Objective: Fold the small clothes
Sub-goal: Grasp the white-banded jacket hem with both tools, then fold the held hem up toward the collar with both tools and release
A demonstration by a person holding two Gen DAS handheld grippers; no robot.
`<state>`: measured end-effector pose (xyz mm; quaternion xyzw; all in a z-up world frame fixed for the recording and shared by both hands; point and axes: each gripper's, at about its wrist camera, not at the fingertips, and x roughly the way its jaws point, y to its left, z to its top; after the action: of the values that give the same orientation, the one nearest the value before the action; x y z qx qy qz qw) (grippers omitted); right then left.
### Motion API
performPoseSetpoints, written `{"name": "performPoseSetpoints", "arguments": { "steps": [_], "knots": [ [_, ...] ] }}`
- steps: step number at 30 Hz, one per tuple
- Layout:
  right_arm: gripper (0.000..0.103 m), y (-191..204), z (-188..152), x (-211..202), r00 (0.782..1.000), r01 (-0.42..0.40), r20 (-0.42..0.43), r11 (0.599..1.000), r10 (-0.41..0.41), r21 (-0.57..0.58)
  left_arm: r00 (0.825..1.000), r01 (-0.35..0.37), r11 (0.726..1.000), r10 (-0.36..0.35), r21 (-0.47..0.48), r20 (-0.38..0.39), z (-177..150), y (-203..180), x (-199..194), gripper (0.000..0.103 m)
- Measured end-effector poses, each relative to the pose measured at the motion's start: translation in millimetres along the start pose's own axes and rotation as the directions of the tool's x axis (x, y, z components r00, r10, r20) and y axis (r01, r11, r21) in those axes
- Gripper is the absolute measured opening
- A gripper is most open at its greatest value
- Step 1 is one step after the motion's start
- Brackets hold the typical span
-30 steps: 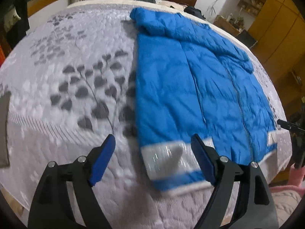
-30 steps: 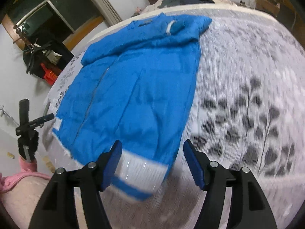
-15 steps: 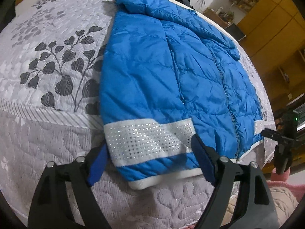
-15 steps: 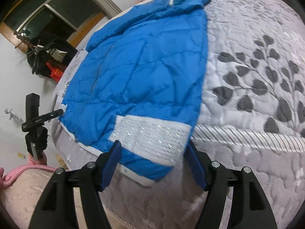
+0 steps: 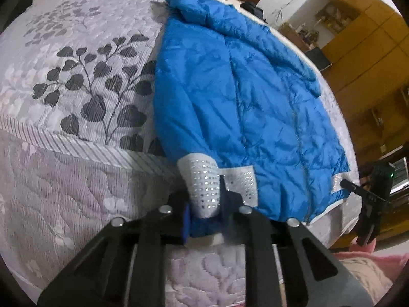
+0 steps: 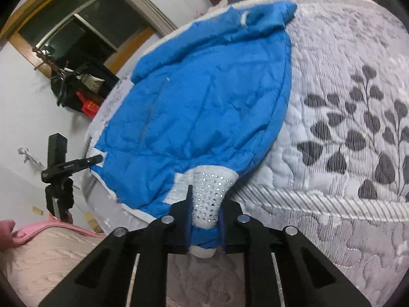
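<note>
Half a second ago both grippers hung open over the hem; now each has come down and closed on it. My left gripper [image 5: 204, 212] is clamped on the pale studded band at one bottom corner of the blue jacket [image 5: 245, 97], and my right gripper [image 6: 204, 220] is clamped on the matching band at the other corner, the fabric bunched and pinched up between the blue pads in both wrist views.

The jacket lies spread lengthwise on the bed [image 5: 76, 179], hem towards me near the mattress edge, hood end far away by the headboard, zip running down the middle. Each gripper sits at the very bottom of the garment, which fans out ahead of it.

I judge the step in hand to be lifting the hem and carrying it up towards the collar. To do it well I would raise both corners together and level, keeping them as far apart as the hem is wide so that the band stays taut and the padded cloth does not sag in the middle. The shell looks slippery and puffy, so the bunched grip may slide; I would move slowly and lay the fold down before releasing.
</note>
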<state>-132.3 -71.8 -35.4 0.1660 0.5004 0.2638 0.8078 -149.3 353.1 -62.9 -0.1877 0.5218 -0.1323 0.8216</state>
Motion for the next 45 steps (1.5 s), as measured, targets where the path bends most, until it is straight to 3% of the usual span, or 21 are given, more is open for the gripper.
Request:
{"name": "performPoseSetpoints", "arguments": {
  "steps": [4,11,18,22,31,41,45],
  "knots": [
    [0.014,5.6,9.3,-16.3,0.997,-0.045,0.056,0.999,0.046,-0.003,0.994,0.082,0.997,-0.081,-0.011,0.069,7.2,-4.2,-21.9,0.012],
    [0.013,14.9,40.5,-36.7,0.989,-0.070,0.127,0.997,0.072,-0.024,0.967,0.196,0.980,-0.196,0.018,0.162,37.7,-17.3,-45.4,0.012],
    [0.013,5.5,101.6,-42.5,0.988,-0.081,0.136,0.997,0.078,0.018,0.940,0.276,0.961,-0.272,0.010,0.207,90.7,-19.1,-44.9,0.012],
    [0.013,-2.2,137.0,-33.2,0.990,-0.082,0.120,0.995,0.076,0.049,0.934,0.304,0.953,-0.298,0.001,0.197,123.9,-18.1,-32.0,0.012],
    [0.013,-44.1,204.1,7.6,0.993,-0.108,0.056,0.978,0.100,0.178,0.928,0.363,0.925,-0.347,-0.117,0.136,203.5,2.6,28.8,0.012],
    [0.013,-85.6,256.0,52.2,0.995,-0.095,0.012,0.952,0.096,0.290,0.938,0.345,0.907,-0.340,-0.242,0.065,265.4,25.0,93.0,0.013],
    [0.013,-103.2,266.9,69.0,0.996,-0.085,-0.009,0.940,0.094,0.331,0.934,0.351,0.891,-0.354,-0.288,0.041,281.7,35.1,119.5,0.016]
  ]
}}
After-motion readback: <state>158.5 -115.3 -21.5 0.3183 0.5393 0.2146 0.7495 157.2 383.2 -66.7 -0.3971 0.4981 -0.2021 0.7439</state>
